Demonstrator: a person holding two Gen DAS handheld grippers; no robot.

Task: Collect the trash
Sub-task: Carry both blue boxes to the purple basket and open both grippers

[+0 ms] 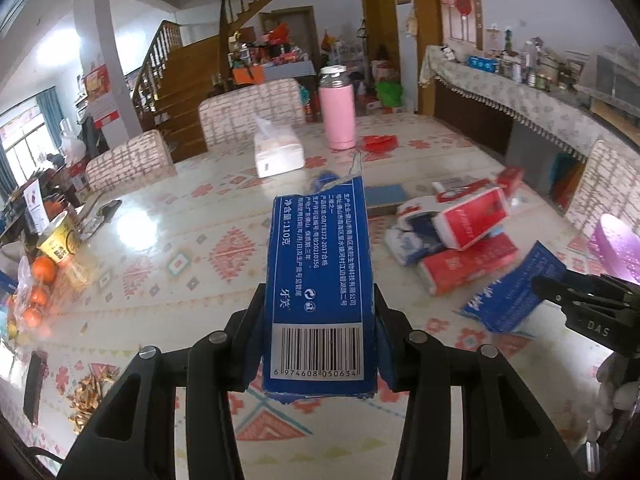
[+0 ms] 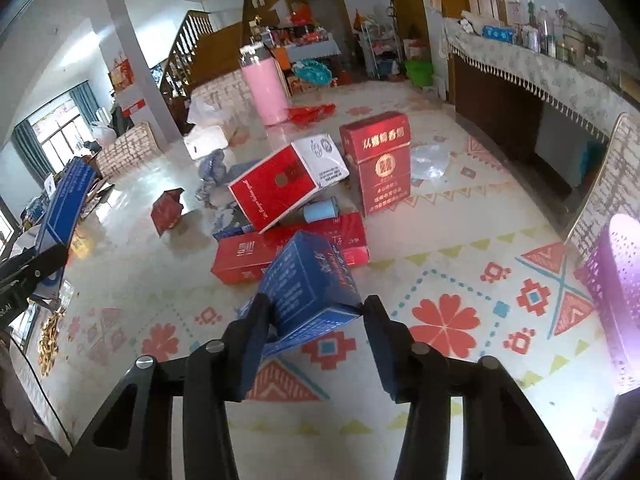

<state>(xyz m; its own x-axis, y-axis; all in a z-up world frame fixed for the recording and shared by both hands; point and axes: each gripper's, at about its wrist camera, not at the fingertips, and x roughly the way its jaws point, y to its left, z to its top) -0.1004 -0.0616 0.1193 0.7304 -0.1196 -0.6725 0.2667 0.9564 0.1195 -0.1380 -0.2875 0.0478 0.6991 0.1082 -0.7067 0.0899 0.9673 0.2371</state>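
Observation:
My left gripper [image 1: 318, 300] is shut on a long blue toothpaste box [image 1: 320, 264], barcode end toward the camera, held above the patterned table. In the right wrist view that box [image 2: 68, 204] shows at the far left. My right gripper [image 2: 314, 308] is shut on a shorter blue box [image 2: 310, 280], which tilts up off the tablecloth with both fingers pressing its sides. The left wrist view shows this box [image 1: 512, 296] in the right gripper [image 1: 544, 290]. Behind it lies a pile of red cartons [image 2: 280, 188], one standing upright [image 2: 376, 164], with crumpled wrappers [image 2: 214, 176].
A pink flask [image 2: 266, 88] and a tissue pack [image 1: 278, 148] stand farther back on the table. A purple perforated basket [image 2: 616, 280] is at the right edge. Oranges [image 1: 42, 268], a yellow cup [image 1: 60, 240] and peel scraps [image 1: 90, 396] lie at the left. Chairs line the far side.

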